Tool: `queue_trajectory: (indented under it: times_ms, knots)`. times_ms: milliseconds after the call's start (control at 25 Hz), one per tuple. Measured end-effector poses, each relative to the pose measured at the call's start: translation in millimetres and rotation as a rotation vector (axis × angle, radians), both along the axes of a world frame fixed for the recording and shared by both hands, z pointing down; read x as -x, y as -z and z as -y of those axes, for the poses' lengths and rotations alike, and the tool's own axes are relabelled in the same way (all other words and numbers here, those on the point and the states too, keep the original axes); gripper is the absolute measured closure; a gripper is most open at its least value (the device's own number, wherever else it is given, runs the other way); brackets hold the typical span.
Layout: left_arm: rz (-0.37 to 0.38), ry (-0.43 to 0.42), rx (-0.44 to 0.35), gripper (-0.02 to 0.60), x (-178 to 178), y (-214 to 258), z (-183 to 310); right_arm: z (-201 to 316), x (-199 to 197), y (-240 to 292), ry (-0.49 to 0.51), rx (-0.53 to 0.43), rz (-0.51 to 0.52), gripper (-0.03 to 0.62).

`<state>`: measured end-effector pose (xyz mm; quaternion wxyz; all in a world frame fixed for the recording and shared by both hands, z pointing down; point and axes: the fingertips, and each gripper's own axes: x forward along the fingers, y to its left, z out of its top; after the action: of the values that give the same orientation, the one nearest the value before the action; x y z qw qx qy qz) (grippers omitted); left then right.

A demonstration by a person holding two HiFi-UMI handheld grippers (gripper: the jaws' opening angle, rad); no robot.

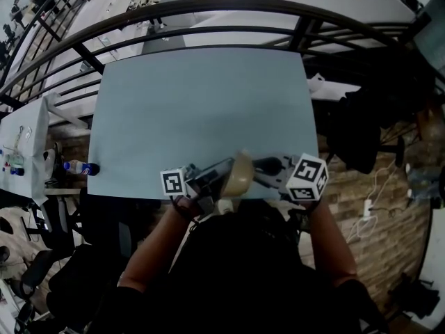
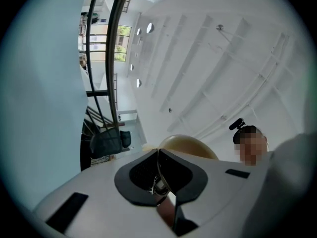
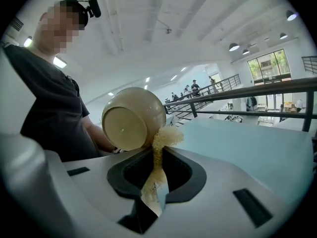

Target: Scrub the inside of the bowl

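A smooth, glossy beige round bowl [image 1: 240,175] is held in the air over the near edge of the matte pale-blue table [image 1: 208,117], tipped on its side between the two grippers.

The left gripper [image 1: 219,175] has its fingers pressed together on the bowl's thin wall. In the left gripper view that wall shows only as a narrow edge between the dark ribbed pads of the left gripper [image 2: 158,157], with the bowl's rounded outside [image 2: 190,145] rising behind them.

The fingers of the right gripper [image 3: 158,152] are closed on a flat strip of coarse, tan, fibrous scrubber [image 3: 166,135]. Its frayed, fluffy end lies against the lower right edge of the bowl [image 3: 131,120], which shows a flat circular face here. Whether the scrubber reaches inside cannot be made out.

In the head view the right gripper [image 1: 261,167] sits just right of the bowl. Each gripper carries a white marker cube [image 1: 308,177] printed with black square patterns. The person's hands are mostly hidden under the grippers. A curved black metal railing [image 1: 208,9] runs past the table's far side.
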<state>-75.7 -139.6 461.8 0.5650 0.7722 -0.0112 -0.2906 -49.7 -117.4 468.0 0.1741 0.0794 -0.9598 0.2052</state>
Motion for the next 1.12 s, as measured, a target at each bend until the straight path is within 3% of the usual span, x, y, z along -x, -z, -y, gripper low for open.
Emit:
queue_trajectory:
  times_ms: [320, 560, 960, 1120]
  knots:
    - [-0.034, 0.112, 0.06, 0.572, 8.8, 1.1, 15.2, -12.0, 6.3, -4.3, 0.015, 0.021, -0.006, 0.531]
    - [0.069, 0.197, 0.062, 0.574, 15.3, -1.7, 35.3, -39.3, 23.0, -3.3, 0.096, 0.036, 0.013, 0.531]
    - [-0.008, 0.173, 0.107, 0.574, 24.3, -7.1, 34.0, -56.4, 29.3, 39.2, 0.144, -0.035, 0.06, 0.53]
    - [-0.001, 0.167, 0.108, 0.574, 25.4, -10.0, 30.9, -55.3, 27.9, 59.9, 0.135, -0.068, 0.085, 0.531]
